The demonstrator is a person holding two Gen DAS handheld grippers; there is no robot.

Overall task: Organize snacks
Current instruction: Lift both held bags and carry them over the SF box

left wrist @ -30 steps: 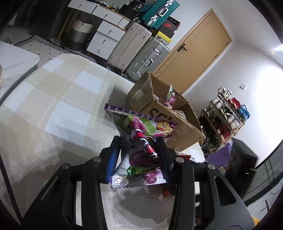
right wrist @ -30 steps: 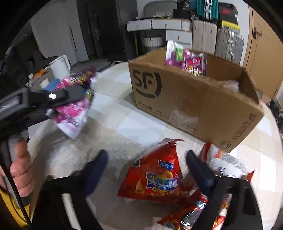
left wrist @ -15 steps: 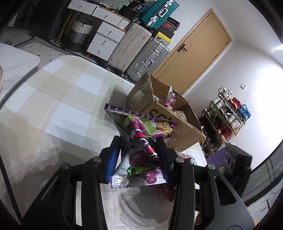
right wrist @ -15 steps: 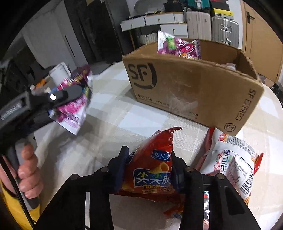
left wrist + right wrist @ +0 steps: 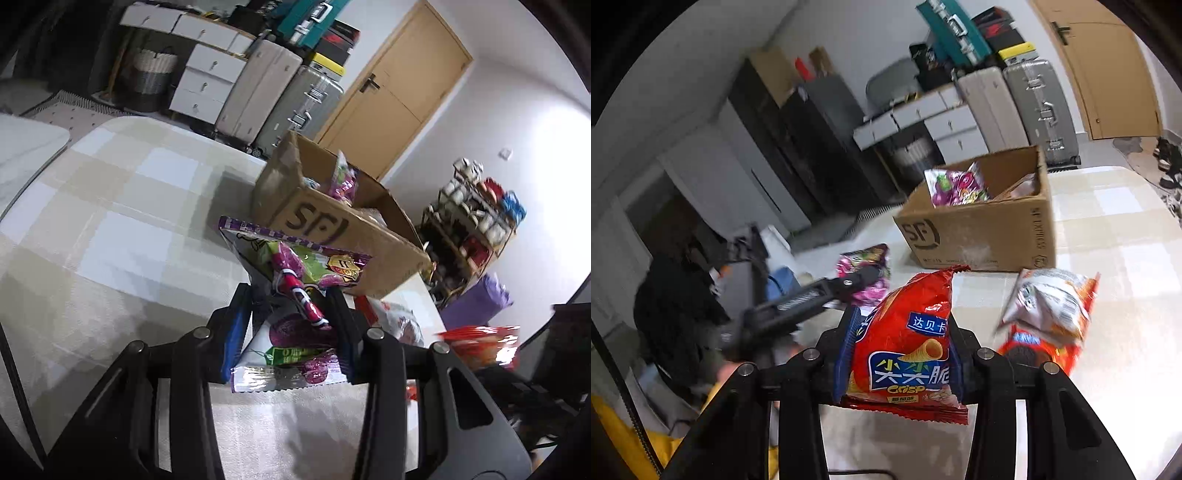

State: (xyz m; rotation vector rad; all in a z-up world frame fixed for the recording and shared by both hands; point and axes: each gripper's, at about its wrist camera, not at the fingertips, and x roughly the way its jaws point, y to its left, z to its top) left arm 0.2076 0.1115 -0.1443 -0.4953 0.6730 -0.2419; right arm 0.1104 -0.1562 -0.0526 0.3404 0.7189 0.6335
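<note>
In the left wrist view, the left gripper (image 5: 291,314) is seen at the lower centre of the frame, and its black fingers (image 5: 236,325) with blue pads are pressed on a glossy purple and green snack bag (image 5: 291,295). The bag is made of crinkled plastic foil with a serrated seam at its lower end, and it is held above the table (image 5: 122,229). The table is covered with a soft cloth in pale beige and white squares. Behind the bag, at the centre of the frame, an open cardboard box (image 5: 332,229) with rough brown walls and black letters is standing on the cloth. A second purple packet (image 5: 341,181) is standing upright inside the box.

In the right wrist view, the right gripper (image 5: 905,354) is seen at the lower centre, and its fingers (image 5: 849,350) are closed on a shiny red crisp bag (image 5: 908,332). The jaws have just been closing, and the puffed, triangle-shaped bag is pinched between the pads and is lifted off the table. To the right of it, a red and silver foil packet (image 5: 1049,306) is lying on the cloth, just in front of the box. At the far right edge of the left wrist view, the red bag is seen only as a blur.
</note>
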